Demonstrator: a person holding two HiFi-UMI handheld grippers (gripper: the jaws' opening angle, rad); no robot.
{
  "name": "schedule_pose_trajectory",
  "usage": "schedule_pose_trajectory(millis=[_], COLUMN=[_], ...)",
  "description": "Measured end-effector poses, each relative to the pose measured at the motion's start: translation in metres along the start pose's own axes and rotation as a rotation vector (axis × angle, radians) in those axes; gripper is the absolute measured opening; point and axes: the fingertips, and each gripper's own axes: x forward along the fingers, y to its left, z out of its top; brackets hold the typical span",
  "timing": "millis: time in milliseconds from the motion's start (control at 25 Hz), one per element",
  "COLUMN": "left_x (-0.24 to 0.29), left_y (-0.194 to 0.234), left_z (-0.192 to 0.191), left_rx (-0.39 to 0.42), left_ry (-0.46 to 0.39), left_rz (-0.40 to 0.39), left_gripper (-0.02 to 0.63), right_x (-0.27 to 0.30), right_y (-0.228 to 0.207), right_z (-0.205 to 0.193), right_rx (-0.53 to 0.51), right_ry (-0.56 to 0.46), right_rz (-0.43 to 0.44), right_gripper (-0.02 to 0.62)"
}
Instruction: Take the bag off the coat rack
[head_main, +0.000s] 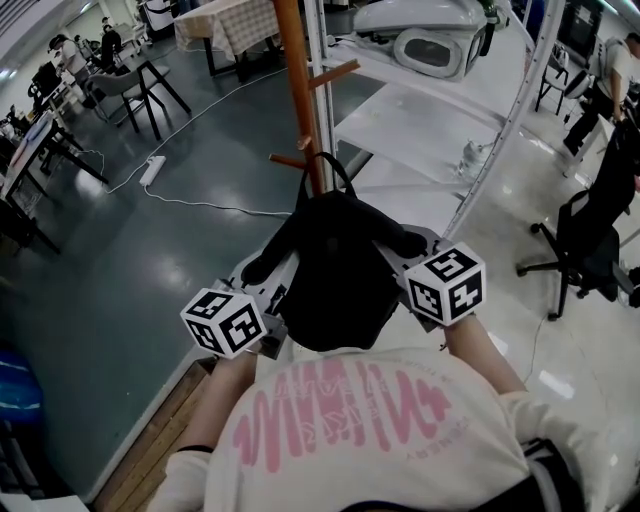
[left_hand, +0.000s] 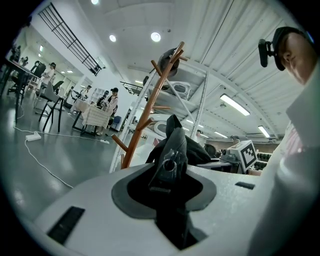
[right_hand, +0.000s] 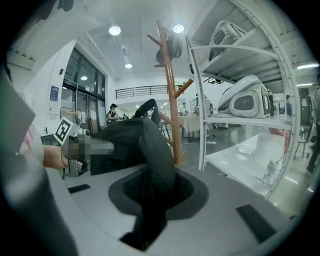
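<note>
Grippers (left_hand: 169, 167) (right_hand: 152, 172) clamped on bag straps (right_hand: 159, 155)

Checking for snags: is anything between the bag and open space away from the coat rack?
The left gripper and right gripper clamp the bag. Its top loop sits by a lower peg of the coat rack; whether it is hooked there cannot be told. Nothing else blocks it.

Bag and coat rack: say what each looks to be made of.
Bag: black fabric, probably woven synthetic, matte; it sags and folds, and its strap shows a fine mesh texture. Coat rack: apparently wood, orange-brown with a slight varnish-like sheen; round pole with angled pegs, though painted metal can't be excluded.
</note>
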Motion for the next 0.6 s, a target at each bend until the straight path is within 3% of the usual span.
schedule_pose_trajectory(millis=[600], left_x=[-0.016], left_y=[-0.052], left_z=[-0.042], left_rx=[-0.01], left_ry=[0.001], left_rz=[0.038], left_gripper=[0.098], right_x=[-0.051], right_y=[0.007], right_z=[-0.041], right_rx=[0.016], right_ry=[0.016], right_rz=[0.02], right_gripper=[0.071])
